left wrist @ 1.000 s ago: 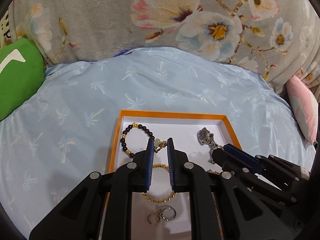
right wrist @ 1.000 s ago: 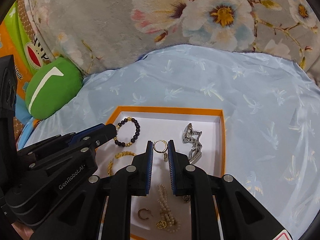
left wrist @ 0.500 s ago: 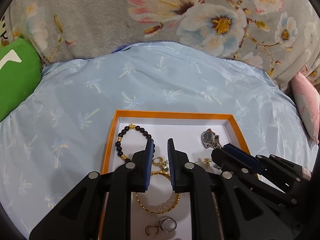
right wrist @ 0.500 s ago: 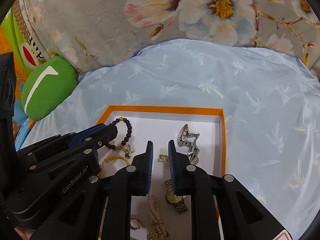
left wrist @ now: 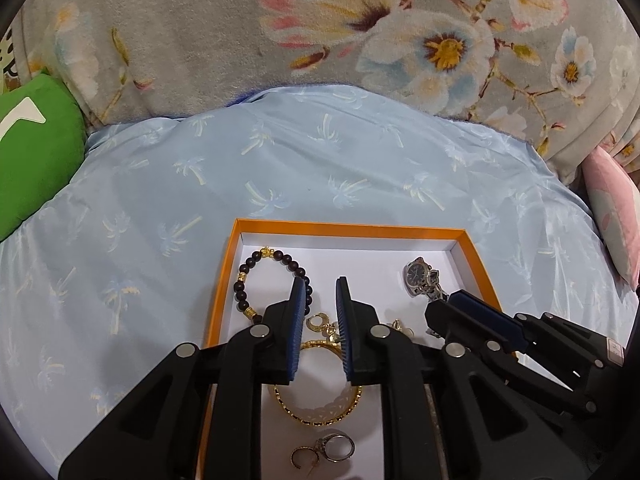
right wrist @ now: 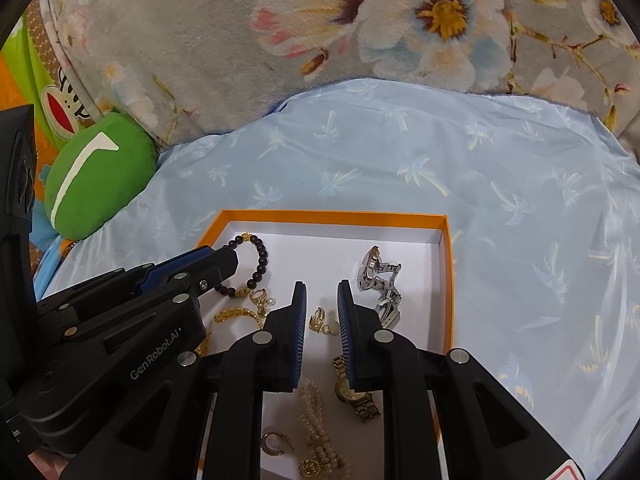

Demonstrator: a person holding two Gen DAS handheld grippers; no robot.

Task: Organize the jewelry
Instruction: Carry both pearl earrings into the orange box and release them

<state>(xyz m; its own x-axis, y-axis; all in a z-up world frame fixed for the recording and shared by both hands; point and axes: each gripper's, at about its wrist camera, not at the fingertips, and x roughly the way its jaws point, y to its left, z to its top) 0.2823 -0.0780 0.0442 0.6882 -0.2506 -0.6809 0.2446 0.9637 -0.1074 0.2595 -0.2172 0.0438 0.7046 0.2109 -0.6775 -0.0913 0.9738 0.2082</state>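
An orange-rimmed tray (left wrist: 348, 229) with a white floor lies on the blue sheet. It holds a dark bead bracelet (left wrist: 256, 258), a silver watch (left wrist: 418, 274), gold earrings (left wrist: 320, 322), a gold bangle (left wrist: 320, 420) and rings (left wrist: 336, 446). My left gripper (left wrist: 320, 280) hovers over the earrings with a narrow gap and nothing between its pads. My right gripper (right wrist: 319, 284) hovers beside it, also narrowly open and empty, above a gold earring (right wrist: 318, 318). A gold watch (right wrist: 356, 396) and a pearl strand (right wrist: 316, 412) lie under its fingers.
A green cushion (left wrist: 28, 160) sits to the left and a pink pillow (left wrist: 612, 216) to the right. A grey floral blanket (left wrist: 320, 40) rises behind the sheet. The two grippers stand close side by side over the tray.
Both grippers have drawn back slightly over the tray. In the right wrist view the gold watch has come into sight under the fingers. Neither has taken hold of anything.
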